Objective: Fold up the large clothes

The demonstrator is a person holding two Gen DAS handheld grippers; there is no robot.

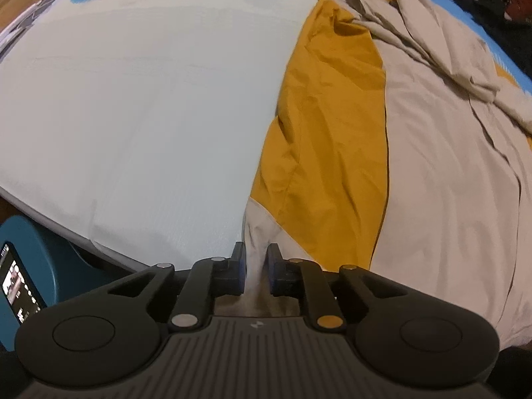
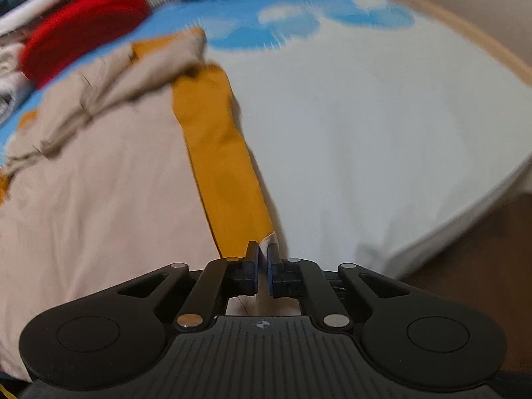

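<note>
A large beige cotton garment with mustard-yellow lining (image 1: 442, 173) lies spread across the pale bedsheet with blue fan prints (image 1: 133, 106), its sleeves bunched toward the far end and a yellow strip turned up along each long edge. At the near hem, the left gripper (image 1: 256, 262) is clenched on a pinch of beige fabric at one corner, the cloth rising as a ridge between its blue pads. The right gripper (image 2: 263, 259) is clamped on the other near corner, where the yellow edge (image 2: 219, 153) ends beside a small white tag. Gripping both corners at once probably sets up lifting the hem and carrying it over toward the collar for a fold. A red rolled item (image 2: 83, 26) and other stacked clothes sit beyond the garment.
</note>
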